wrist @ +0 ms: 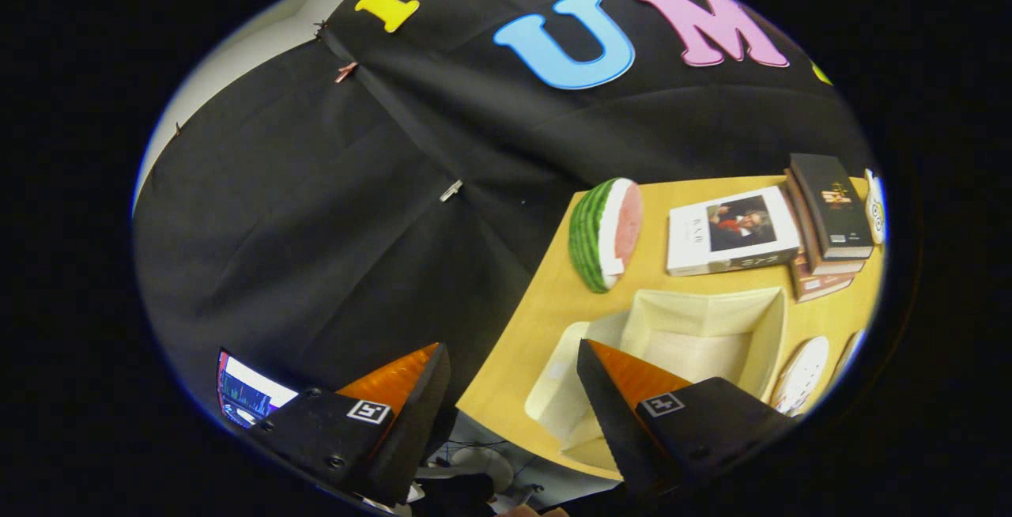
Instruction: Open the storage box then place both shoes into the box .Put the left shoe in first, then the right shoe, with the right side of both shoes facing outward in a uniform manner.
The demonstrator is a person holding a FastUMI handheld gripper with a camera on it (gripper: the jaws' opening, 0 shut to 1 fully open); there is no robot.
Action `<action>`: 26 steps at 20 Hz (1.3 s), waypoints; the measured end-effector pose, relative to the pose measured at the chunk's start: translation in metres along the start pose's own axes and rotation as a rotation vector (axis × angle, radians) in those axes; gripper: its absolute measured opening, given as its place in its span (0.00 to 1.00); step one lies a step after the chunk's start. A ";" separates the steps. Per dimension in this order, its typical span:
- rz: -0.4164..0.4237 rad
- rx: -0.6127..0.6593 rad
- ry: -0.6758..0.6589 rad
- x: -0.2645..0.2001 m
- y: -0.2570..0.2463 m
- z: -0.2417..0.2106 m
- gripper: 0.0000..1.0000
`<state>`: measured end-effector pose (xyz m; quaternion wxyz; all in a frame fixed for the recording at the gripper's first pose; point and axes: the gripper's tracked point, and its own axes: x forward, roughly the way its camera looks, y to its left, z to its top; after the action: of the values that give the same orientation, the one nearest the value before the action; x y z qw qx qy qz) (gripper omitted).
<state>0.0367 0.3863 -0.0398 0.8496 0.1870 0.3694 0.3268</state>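
**Open storage box on table, gripper empty**

Gripper (514,375): fingers spread apart, holding nothing, tips over the table (545,303) edge. Storage box (704,335): cream fabric, lid folded open toward the fingers, at 2 o'clock just beyond the right finger. Watermelon slice (607,234): at 12 o'clock of the box. Books (822,216): stacked at its 1 o'clock.

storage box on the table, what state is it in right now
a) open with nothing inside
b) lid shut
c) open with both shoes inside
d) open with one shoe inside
a: the storage box sits open with its flap folded out toward the claw, and its pale interior holds nothing; the claw's fingers are spread apart, gripping nothing.
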 end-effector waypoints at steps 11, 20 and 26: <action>-0.389 0.079 -0.061 -0.113 -0.211 -0.029 0.98; -0.516 0.249 0.128 -0.143 -0.334 -0.120 0.98; -0.525 0.213 0.266 -0.126 -0.378 -0.171 0.99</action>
<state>0.0012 0.0409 -0.2998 0.8248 0.1290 0.5450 0.0775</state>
